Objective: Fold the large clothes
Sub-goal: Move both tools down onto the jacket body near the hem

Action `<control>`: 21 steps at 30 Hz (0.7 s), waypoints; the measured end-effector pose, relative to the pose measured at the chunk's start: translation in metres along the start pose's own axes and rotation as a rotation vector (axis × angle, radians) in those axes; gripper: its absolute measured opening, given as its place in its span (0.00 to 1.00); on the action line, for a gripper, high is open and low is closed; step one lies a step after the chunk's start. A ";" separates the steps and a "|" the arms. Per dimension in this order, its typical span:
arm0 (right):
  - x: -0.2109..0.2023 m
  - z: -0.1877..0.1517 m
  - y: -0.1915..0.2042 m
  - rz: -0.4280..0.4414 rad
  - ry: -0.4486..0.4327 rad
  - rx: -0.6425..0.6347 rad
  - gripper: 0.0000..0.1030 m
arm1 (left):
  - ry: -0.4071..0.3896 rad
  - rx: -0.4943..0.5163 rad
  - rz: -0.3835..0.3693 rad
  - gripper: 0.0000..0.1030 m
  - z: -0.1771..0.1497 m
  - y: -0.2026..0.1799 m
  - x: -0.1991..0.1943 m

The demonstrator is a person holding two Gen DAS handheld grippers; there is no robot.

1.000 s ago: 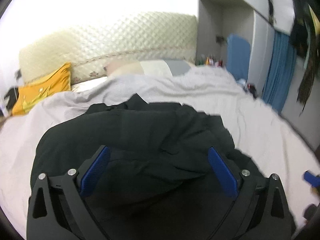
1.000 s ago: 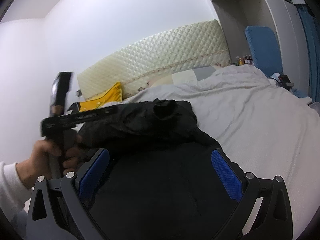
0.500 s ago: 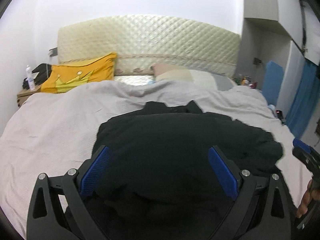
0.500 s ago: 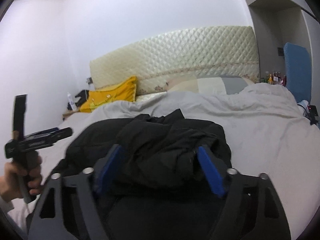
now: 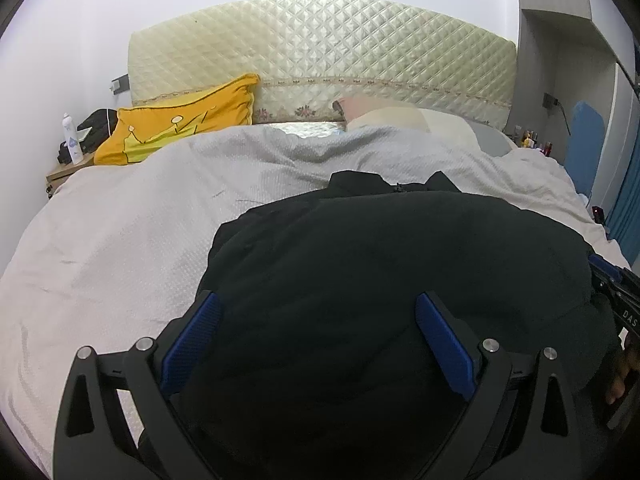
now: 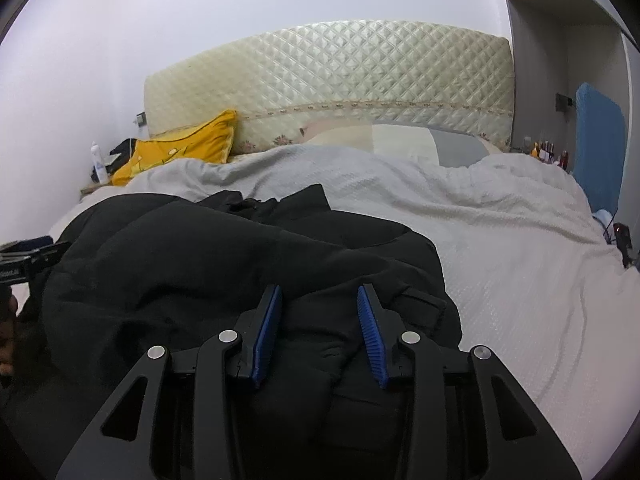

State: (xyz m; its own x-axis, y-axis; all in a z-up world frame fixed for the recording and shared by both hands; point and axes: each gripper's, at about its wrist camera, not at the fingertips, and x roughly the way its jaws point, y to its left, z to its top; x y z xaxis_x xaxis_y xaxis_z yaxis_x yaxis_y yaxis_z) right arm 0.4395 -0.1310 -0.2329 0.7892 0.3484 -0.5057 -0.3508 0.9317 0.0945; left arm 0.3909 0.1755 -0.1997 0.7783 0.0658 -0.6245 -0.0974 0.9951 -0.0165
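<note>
A: What do you have on the left wrist camera?

B: My left gripper (image 5: 316,340) hovers over the black garment (image 5: 400,280) with its blue pads spread wide, nothing between them but cloth below. The garment lies bunched on the near right part of the grey bedspread (image 5: 120,248). Far left there is a yellow pillow (image 5: 180,124) against the quilted headboard (image 5: 320,52). At the right edge I see part of the right gripper (image 5: 616,300) beside the garment.

A: And the right wrist camera?

B: My right gripper (image 6: 320,332) is low on the garment (image 6: 200,280), blue pads partly drawn in with a fold of black fabric lying in the gap. I cannot tell whether they actually pinch it. Here the garment fills the near left of the bedspread (image 6: 500,260), collar end pointing far. The left gripper (image 6: 28,260) shows at the left edge, next to the garment's side. The yellow pillow (image 6: 180,152) sits far left under the headboard (image 6: 340,72).
</note>
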 end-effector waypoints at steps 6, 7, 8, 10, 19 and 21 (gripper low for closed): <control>0.022 -0.010 0.005 -0.024 0.008 -0.056 0.35 | 0.022 0.005 -0.004 0.96 -0.001 0.003 0.022; 0.026 -0.012 0.006 -0.024 0.010 -0.058 0.35 | 0.024 0.008 -0.007 0.97 -0.002 0.003 0.027; 0.030 -0.013 0.005 -0.023 0.013 -0.057 0.35 | 0.025 0.008 -0.011 0.97 -0.003 0.003 0.030; 0.037 -0.016 0.005 -0.014 0.021 -0.055 0.36 | 0.027 0.000 -0.022 0.98 -0.005 0.004 0.037; 0.053 -0.022 0.007 -0.025 0.067 -0.080 0.36 | 0.038 -0.011 -0.035 1.00 -0.012 -0.001 0.048; 0.049 -0.020 0.009 -0.033 0.084 -0.070 0.37 | 0.040 -0.019 -0.028 1.00 -0.010 0.000 0.044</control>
State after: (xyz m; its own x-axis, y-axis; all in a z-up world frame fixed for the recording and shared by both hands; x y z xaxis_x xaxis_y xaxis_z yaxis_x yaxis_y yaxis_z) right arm 0.4650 -0.1075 -0.2738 0.7568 0.3056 -0.5777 -0.3621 0.9319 0.0186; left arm 0.4190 0.1780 -0.2349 0.7556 0.0351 -0.6541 -0.0881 0.9949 -0.0483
